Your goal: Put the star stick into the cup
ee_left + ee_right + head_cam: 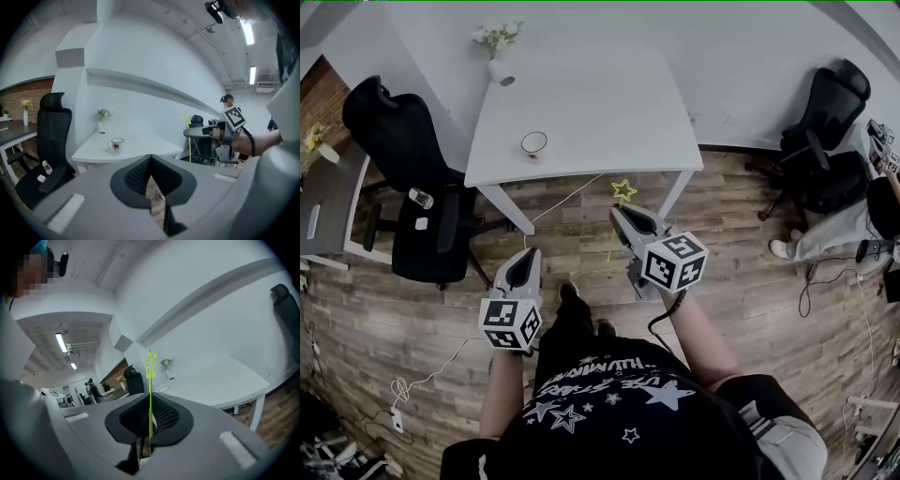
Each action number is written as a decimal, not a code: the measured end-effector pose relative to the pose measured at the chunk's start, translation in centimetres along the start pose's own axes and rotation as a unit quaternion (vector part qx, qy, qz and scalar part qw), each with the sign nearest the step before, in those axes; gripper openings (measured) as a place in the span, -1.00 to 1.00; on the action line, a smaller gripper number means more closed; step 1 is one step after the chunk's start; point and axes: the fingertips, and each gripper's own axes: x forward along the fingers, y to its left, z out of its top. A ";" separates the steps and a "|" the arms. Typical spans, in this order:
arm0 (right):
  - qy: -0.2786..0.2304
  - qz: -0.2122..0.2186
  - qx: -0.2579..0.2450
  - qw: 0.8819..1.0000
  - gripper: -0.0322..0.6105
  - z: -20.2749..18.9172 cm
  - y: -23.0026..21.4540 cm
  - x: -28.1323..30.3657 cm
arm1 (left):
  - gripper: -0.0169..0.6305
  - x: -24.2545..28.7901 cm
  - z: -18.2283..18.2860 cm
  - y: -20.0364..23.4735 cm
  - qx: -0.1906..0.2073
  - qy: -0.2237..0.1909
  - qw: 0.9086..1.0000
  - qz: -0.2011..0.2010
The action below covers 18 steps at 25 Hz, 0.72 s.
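The yellow-green star stick [623,191] stands upright in my right gripper [619,216], which is shut on its thin stem just in front of the white table [609,112]. In the right gripper view the star [150,364] rises above the closed jaws [149,404]. The white cup [534,143] stands near the table's front left edge, also visible as the cup [116,145] and as a rim [164,389] beyond the stick. My left gripper [527,258] hangs lower and to the left over the wooden floor, shut with nothing in it [150,161]. It looks across at the right gripper [199,132] and the stick [186,118].
A white vase with flowers [500,67] stands at the table's far left corner. A black office chair [417,178] is left of the table, another chair [825,131] at the right. A cable [422,380] runs across the floor. A dark desk [323,202] is at the far left.
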 end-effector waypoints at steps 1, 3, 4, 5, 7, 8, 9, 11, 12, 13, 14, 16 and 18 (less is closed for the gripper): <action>0.002 -0.002 0.003 1.000 -0.80 -0.2 -0.3 0.3 | -0.94 0.4 0.0 0.2 -0.001 0.000 1.000 0.000; 0.011 -0.003 0.007 1.000 -0.80 -0.7 -0.7 1.0 | -0.94 1.0 -0.1 0.8 -0.003 0.001 1.000 -0.001; 0.014 -0.005 0.006 1.000 -0.80 -0.9 -0.9 1.4 | -0.94 1.4 0.0 1.1 -0.003 0.001 1.000 -0.003; 0.015 -0.007 0.006 1.000 -0.80 -0.8 -1.1 1.9 | -0.94 1.8 0.0 1.4 -0.003 0.001 1.000 -0.004; 0.011 -0.011 0.005 1.000 -0.80 0.0 -1.6 2.9 | -0.94 2.8 0.4 2.3 -0.005 -0.001 1.000 -0.007; 0.008 -0.012 0.005 1.000 -0.80 0.4 -1.8 3.6 | -0.94 3.3 0.7 2.8 -0.006 -0.003 1.000 -0.007; 0.006 -0.012 0.004 1.000 -0.80 0.9 -2.0 4.3 | -0.94 3.8 1.0 3.3 -0.007 -0.005 1.000 -0.008; 0.004 -0.012 0.003 1.000 -0.80 1.6 -2.2 5.8 | -0.94 5.0 1.6 4.5 -0.008 -0.006 1.000 -0.009; 0.005 -0.011 0.003 1.000 -0.80 1.9 -2.4 6.5 | -0.94 5.7 1.8 5.1 -0.009 -0.007 1.000 -0.010; 0.006 -0.010 0.002 1.000 -0.80 2.1 -2.5 7.3 | -0.94 6.5 2.0 5.8 -0.010 -0.007 1.000 -0.011; 0.007 -0.009 0.002 1.000 -0.80 2.3 -2.7 8.1 | -0.94 7.2 2.3 6.4 -0.011 -0.009 1.000 -0.011; 0.008 -0.009 0.000 1.000 -0.80 2.9 -3.3 9.9 | -0.94 8.8 3.0 7.7 -0.013 -0.011 1.000 -0.015; 0.004 -0.013 0.003 1.000 -0.80 3.8 -4.0 11.7 | -0.94 10.5 3.7 8.7 -0.011 -0.011 1.000 -0.022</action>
